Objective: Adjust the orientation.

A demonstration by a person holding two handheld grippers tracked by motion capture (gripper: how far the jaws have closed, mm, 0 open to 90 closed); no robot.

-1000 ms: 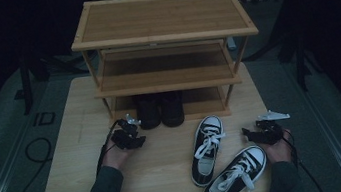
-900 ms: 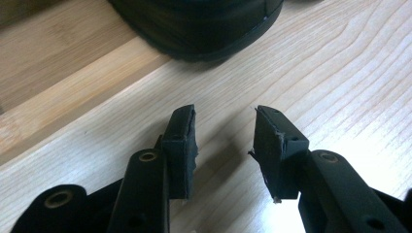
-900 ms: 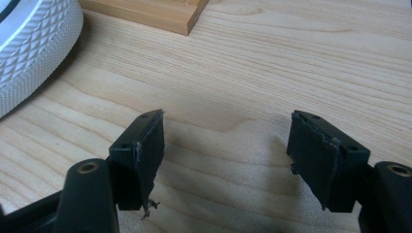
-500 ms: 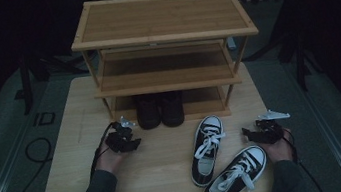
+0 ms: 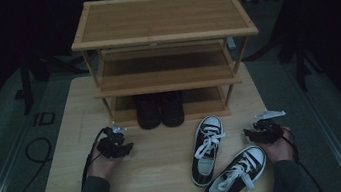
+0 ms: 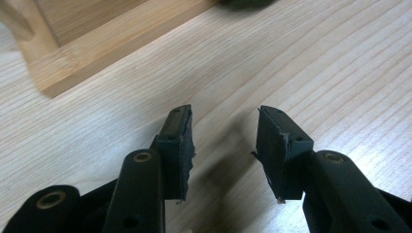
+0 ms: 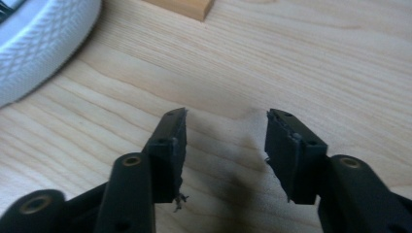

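A three-shelf wooden shoe rack [image 5: 165,36] stands at the back of the light wooden table [image 5: 160,178]. A pair of dark shoes [image 5: 160,110] sits on its lowest shelf. Two black-and-white sneakers lie in front at the right, one [image 5: 207,141] farther back and one [image 5: 235,175] nearer. My left gripper [image 5: 115,145] [image 6: 223,116] hovers low over bare wood left of the dark shoes, open and empty. My right gripper [image 5: 264,131] [image 7: 226,116] is just right of the sneakers; its jaws have just been closing with nothing between them, and a gap remains.
In the left gripper view the rack's base rail [image 6: 97,53] lies ahead at the upper left. The right gripper view has a sneaker's white rubber edge [image 7: 39,43] at the upper left and a rack foot [image 7: 182,7] at the top. Dark floor surrounds the table.
My left gripper has drawn left and toward the near edge, away from the dark shoes. The right hand has stayed in place beside the sneakers.
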